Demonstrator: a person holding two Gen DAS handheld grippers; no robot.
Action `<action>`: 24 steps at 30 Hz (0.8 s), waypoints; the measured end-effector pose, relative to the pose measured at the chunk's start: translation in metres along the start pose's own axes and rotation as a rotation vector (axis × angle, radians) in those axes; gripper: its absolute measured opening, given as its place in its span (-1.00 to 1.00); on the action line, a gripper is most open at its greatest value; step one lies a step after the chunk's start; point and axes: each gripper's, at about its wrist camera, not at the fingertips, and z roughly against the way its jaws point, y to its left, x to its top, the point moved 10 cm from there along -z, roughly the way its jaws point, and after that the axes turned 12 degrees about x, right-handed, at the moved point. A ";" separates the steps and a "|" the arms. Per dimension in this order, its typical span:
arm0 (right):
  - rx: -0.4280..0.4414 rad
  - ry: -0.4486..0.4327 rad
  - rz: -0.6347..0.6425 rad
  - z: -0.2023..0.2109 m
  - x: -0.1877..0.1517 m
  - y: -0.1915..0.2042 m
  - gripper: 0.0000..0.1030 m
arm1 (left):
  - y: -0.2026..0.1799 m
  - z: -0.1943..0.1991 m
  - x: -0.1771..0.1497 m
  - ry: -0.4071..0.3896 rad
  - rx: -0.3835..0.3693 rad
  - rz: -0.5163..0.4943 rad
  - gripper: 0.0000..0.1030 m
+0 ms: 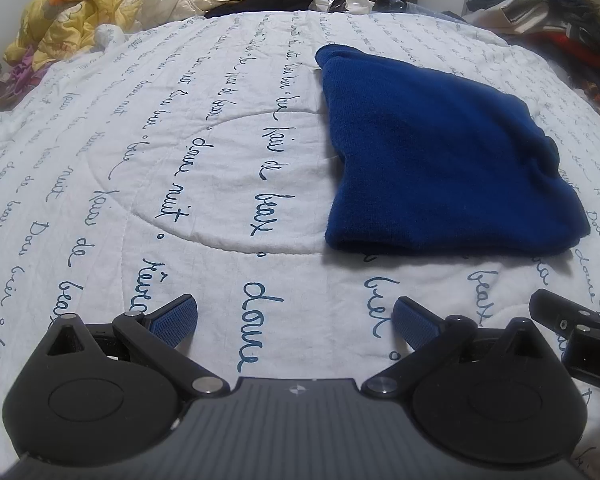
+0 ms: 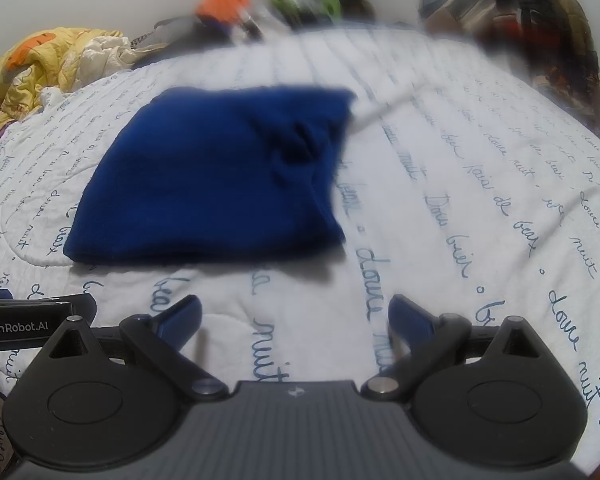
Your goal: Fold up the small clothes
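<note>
Left wrist view: I hold left gripper [image 1: 296, 322] jaws spread, empty.
Right gripper [image 2: 294, 322]: spread, empty.
Garment: folded blue knit [image 1: 440, 160] beyond both, on quilted bedspread [image 1: 160, 140].

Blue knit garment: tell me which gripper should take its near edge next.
Probably the right gripper: the blue knit garment lies nearly straight ahead of its open fingers, whereas it sits off to the right of the left gripper.

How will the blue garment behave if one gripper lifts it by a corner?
The blue garment looks like soft knit, so it would probably droop and unfold. Its fuzzy surface likely grips well. It seems light, and it may drag over the quilt.
</note>
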 end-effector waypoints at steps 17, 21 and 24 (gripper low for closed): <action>0.003 0.005 -0.001 -0.001 -0.001 0.001 0.95 | -0.001 0.001 0.000 -0.004 0.000 -0.010 1.00; 0.003 0.001 0.003 0.000 0.000 0.002 0.95 | -0.001 0.001 0.000 -0.002 -0.001 -0.011 1.00; 0.007 0.005 0.000 -0.001 -0.002 0.002 0.95 | -0.001 0.002 0.000 -0.003 -0.001 -0.012 1.00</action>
